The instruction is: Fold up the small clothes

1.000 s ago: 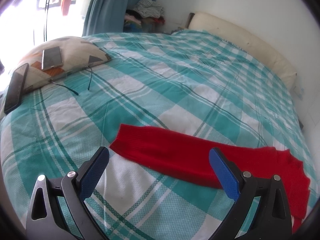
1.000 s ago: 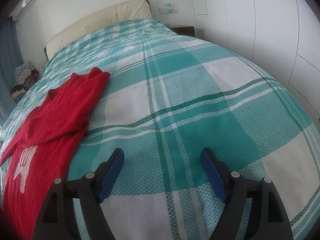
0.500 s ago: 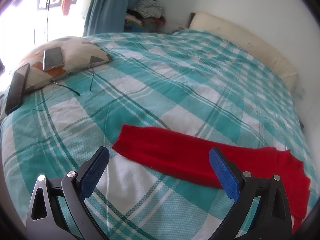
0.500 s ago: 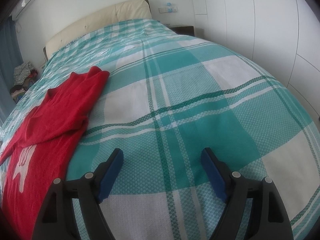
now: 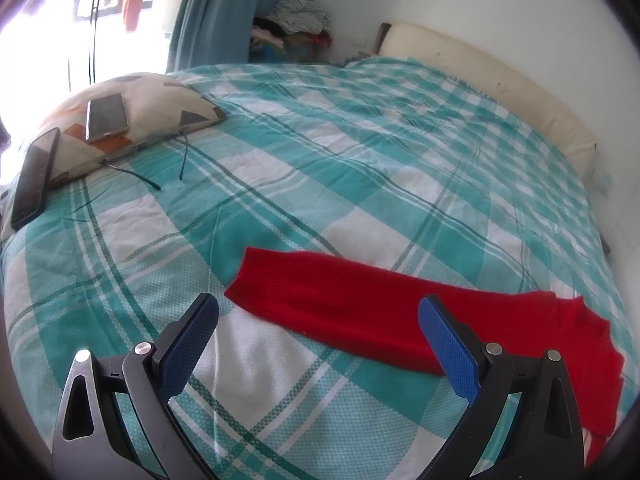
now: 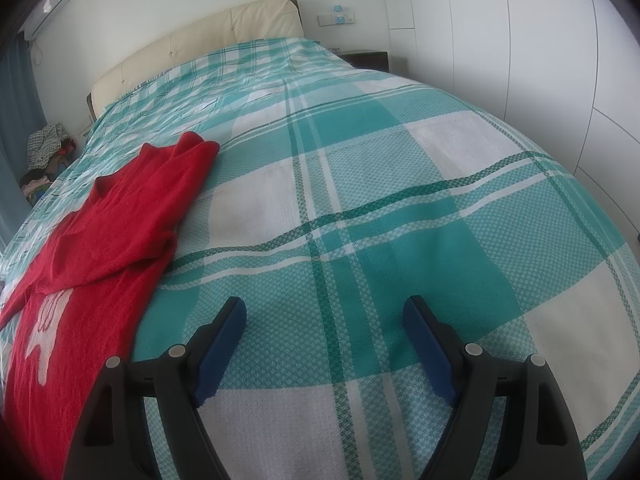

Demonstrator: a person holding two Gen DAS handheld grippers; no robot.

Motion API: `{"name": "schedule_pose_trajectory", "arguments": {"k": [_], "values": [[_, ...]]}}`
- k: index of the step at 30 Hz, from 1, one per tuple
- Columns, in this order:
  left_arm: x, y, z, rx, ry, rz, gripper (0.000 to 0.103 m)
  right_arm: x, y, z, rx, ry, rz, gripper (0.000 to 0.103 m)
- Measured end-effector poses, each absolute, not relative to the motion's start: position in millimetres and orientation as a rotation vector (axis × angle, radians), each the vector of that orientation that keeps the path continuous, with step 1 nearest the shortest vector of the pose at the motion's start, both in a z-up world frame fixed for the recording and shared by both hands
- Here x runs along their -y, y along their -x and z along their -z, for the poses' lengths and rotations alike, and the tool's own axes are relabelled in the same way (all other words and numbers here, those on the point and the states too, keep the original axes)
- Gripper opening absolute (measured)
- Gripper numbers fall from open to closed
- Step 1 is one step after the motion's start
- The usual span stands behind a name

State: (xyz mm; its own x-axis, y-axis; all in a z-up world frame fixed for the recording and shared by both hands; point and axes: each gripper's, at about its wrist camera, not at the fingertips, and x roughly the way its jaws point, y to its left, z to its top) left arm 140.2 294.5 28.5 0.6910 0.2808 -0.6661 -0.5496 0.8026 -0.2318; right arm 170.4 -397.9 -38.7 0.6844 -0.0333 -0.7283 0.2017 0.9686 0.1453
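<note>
Left wrist view shows the red sweater (image 5: pixel 360 312) spread on the checked bedspread (image 5: pixel 360 160), 1 sleeve stretched leftward across the view, its cuff just ahead of the left gripper (image 5: pixel 318 322), whose jaws stand wide and empty. That arm looks nearer; the right gripper (image 6: pixel 324 320), also wide and empty, has the sweater's body off to its left. Compared with 1 second ago, the sleeve sits slightly farther right in the left view.

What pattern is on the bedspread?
Teal and white plaid bedspread; clearest in the right wrist view.
</note>
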Motion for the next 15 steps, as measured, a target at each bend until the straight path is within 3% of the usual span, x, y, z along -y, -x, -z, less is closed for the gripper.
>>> {"name": "schedule_pose_trajectory", "arguments": {"k": [15], "values": [[-294.1, -140.5, -27.9, -0.659, 0.439, -0.483, 0.100, 398.0, -170.5, 38.5, -0.809, -0.221, 0.132, 0.081]]}}
